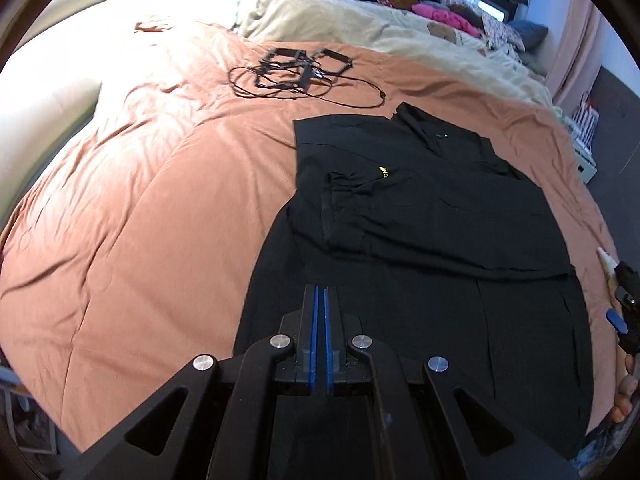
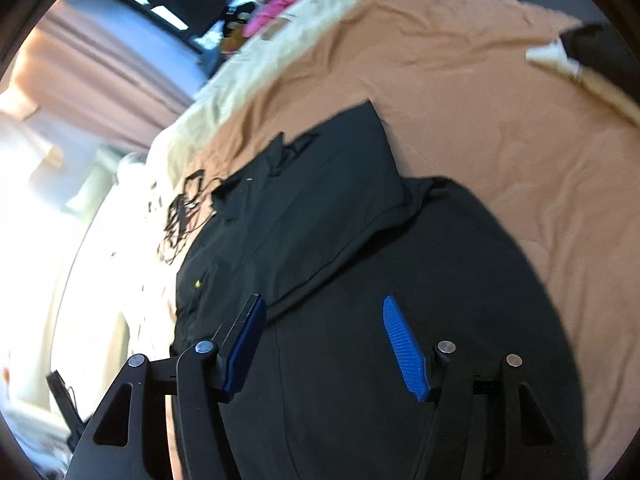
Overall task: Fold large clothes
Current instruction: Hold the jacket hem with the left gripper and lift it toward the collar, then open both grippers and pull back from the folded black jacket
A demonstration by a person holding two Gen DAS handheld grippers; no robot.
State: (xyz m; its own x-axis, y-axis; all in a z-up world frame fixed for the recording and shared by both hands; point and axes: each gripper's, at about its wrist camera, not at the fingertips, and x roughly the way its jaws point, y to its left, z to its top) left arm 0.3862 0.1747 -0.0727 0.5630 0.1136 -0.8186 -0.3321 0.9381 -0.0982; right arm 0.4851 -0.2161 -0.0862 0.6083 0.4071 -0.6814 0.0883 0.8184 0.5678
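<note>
Black shirt lies part-folded on orange blanket, middle of frame. My left gripper pressed together, empty. My right gripper apart, holding nothing.

Both handheld tools are built alike: matte black plastic linkage arms with triangular cut-outs, pinned at the joints by round silver screws. The left gripper carries two slim black fingers faced with bright blue pads, narrow strips seen edge-on. The right gripper has the same blue pads, and here their fine ribbed texture is plain. At the far right edge of the left view, a few fingertips of the person show.
</note>
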